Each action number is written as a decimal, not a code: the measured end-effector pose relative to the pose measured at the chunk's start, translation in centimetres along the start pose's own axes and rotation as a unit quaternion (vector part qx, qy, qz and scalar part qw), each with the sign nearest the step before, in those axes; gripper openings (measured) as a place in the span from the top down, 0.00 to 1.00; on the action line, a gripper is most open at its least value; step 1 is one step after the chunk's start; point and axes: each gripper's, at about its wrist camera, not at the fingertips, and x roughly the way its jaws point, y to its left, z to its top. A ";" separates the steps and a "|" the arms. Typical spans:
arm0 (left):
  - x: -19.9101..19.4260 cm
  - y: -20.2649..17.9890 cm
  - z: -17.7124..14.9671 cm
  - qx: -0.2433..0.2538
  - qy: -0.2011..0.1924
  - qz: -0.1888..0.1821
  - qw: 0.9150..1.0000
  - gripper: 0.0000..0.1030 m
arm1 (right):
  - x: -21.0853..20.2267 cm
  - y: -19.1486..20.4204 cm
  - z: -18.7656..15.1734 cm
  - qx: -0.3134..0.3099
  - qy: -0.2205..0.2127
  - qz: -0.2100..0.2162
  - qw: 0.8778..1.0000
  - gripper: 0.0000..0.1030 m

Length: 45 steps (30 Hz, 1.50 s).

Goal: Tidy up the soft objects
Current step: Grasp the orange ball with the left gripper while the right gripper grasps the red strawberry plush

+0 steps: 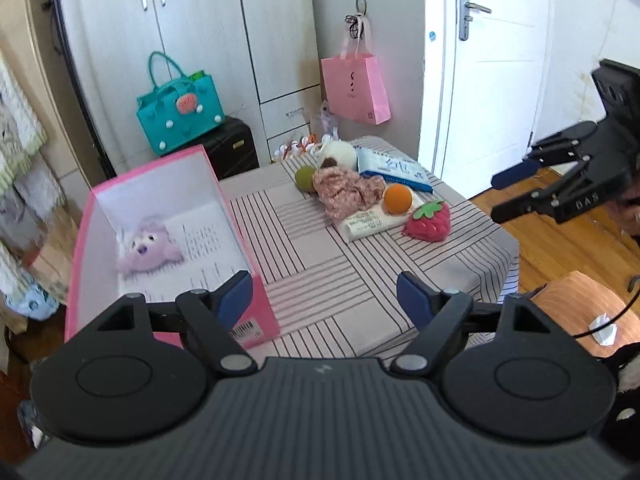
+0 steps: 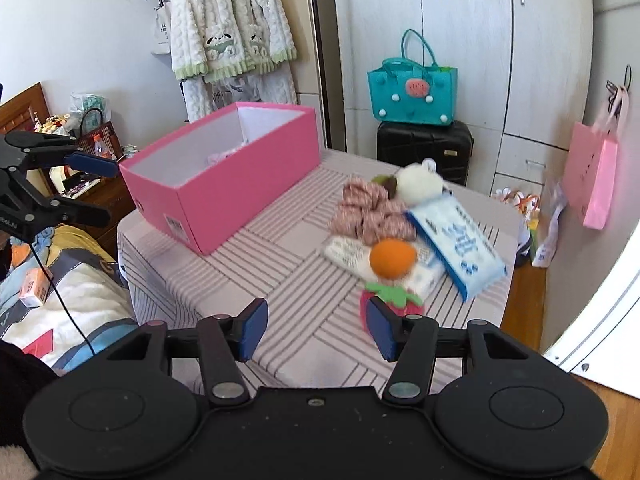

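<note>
A bedroom with white wardrobes [image 1: 200, 40] and a white door [image 1: 492, 60] surrounds a counter [image 1: 320, 248] covered in a striped cloth. Along the counter's left edge lies an open pink box [image 1: 176, 208], and a purple plush toy [image 1: 146, 250] rests on its floor. Near the far right corner the other soft things lie bunched together: a blue-and-white tissue pack [image 2: 460, 248], a pink crumpled cloth [image 1: 346, 192], a white plush [image 1: 338, 154], a smaller white packet [image 1: 366, 226], a red strawberry toy [image 1: 430, 222], an orange ball [image 1: 397, 199] and a green ball [image 1: 306, 179]. The left claw [image 1: 324, 300] hangs released over the near edge beside the box's corner, nothing between its fingers. The right claw [image 2: 318, 328] is released too, empty, its right finger in front of the strawberry toy
</note>
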 end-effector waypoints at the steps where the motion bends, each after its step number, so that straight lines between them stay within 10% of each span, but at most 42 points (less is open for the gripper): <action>1: 0.3 -0.2 -0.3 0.002 0.001 0.001 1.000 0.23 | 0.2 -0.1 -0.5 0.001 -0.002 0.000 1.000 0.40; 29: 16.6 -7.1 3.2 -0.031 0.003 -0.075 0.997 0.16 | 10.1 -2.9 -6.8 -0.058 -0.088 -0.127 0.986 0.25; 45: 22.4 -7.5 4.7 -0.098 0.014 -0.075 0.992 0.38 | 10.7 -3.0 -6.2 -0.062 -0.104 -0.132 0.984 0.29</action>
